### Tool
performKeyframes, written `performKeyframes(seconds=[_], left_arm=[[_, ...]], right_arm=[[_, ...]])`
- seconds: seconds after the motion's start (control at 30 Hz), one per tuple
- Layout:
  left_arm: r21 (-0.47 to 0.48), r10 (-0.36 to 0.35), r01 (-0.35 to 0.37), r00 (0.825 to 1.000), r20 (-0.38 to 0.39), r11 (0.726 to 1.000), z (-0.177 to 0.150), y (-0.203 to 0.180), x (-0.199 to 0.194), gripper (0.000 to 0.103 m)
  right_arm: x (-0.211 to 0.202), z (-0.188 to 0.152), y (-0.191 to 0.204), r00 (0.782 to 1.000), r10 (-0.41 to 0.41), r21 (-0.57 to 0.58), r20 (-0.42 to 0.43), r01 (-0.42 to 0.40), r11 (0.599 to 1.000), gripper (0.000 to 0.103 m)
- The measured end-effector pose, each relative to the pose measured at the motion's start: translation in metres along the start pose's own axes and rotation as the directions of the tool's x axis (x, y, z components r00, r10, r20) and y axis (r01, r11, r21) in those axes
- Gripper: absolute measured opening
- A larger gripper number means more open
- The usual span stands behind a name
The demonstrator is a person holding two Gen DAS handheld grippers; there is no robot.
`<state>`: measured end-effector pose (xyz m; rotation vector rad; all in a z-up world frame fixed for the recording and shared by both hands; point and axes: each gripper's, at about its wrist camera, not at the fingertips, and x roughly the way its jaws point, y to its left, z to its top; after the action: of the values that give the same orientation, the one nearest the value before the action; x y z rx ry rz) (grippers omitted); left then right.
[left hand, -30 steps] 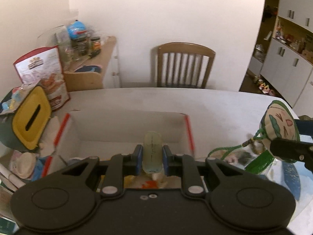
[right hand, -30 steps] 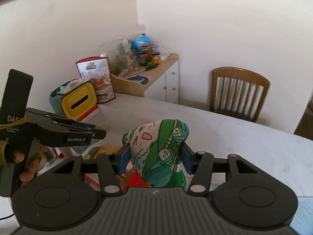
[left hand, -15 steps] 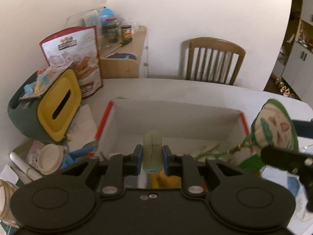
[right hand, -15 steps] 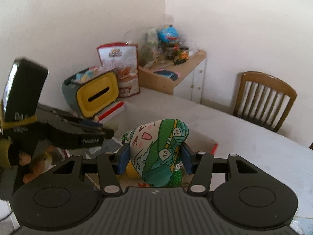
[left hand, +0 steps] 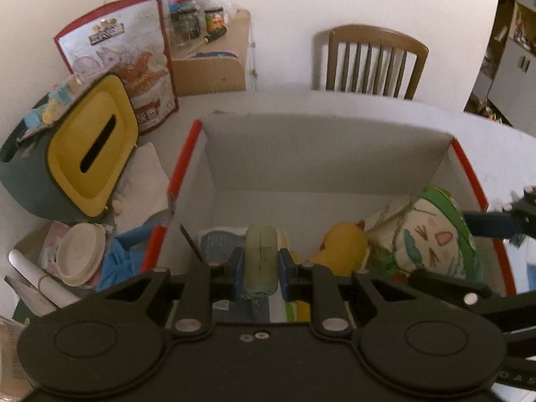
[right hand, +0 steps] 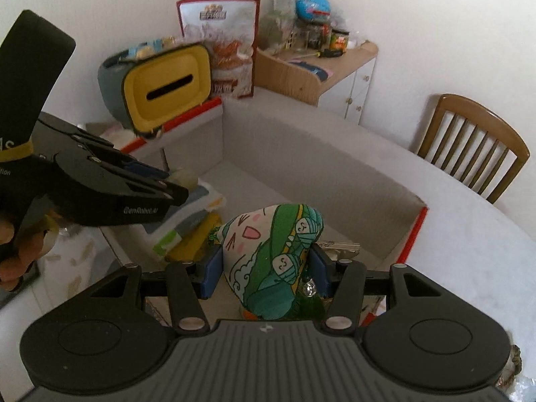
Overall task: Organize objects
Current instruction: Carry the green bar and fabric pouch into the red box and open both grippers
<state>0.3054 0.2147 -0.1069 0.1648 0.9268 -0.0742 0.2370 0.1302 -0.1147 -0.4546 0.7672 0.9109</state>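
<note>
Over the open cardboard box, both grippers clamp loads: left gripper a pale tube, right gripper a printed pouch; releasing together risks collision.

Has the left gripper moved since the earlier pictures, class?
Yes. The left gripper has advanced over the white box, whose far wall now looms larger.

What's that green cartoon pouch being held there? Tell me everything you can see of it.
The pouch looks like soft printed fabric: cream with a pink-nosed cat face, green bands and teal yarn-ball faces. It bulges, puffy and upright, squeezed between the right gripper's blue fingers, with a green tassel hanging below. It hangs over the right end of the open white box.
</note>
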Motion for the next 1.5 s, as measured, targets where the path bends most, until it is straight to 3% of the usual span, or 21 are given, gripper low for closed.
performKeyframes(seconds=[0.3, 0.63, 0.97, 1.4, 1.5], left_arm=[[0.021, -0.011, 0.012, 0.999, -0.052, 1.0, -0.009, -0.005, 0.016, 0.019], [0.005, -0.024, 0.025, 0.996, -0.089, 1.0, -0.011, 0.001, 0.025, 0.021], [-0.024, -0.049, 0.047, 0.995, -0.084, 0.999, -0.011, 0.003, 0.021, 0.029], [-0.032, -0.045, 0.043, 0.998, -0.052, 0.999, -0.013, -0.004, 0.001, 0.035], [-0.03, -0.043, 0.042, 0.998, -0.037, 0.999, -0.013, -0.008, -0.007, 0.042]], right_arm=[[0.028, -0.01, 0.007, 0.997, 0.01, -0.036, -0.082, -0.013, 0.999, 0.054], [0.031, -0.011, -0.002, 0.992, 0.054, 0.05, -0.11, -0.048, 0.998, 0.056], [0.015, -0.014, -0.013, 0.995, 0.07, 0.093, -0.074, -0.063, 0.994, 0.065], [-0.02, -0.014, -0.02, 0.997, 0.075, 0.126, -0.006, -0.074, 0.989, 0.065], [-0.032, -0.015, -0.021, 0.997, 0.072, 0.132, 0.016, -0.073, 0.989, 0.065]])
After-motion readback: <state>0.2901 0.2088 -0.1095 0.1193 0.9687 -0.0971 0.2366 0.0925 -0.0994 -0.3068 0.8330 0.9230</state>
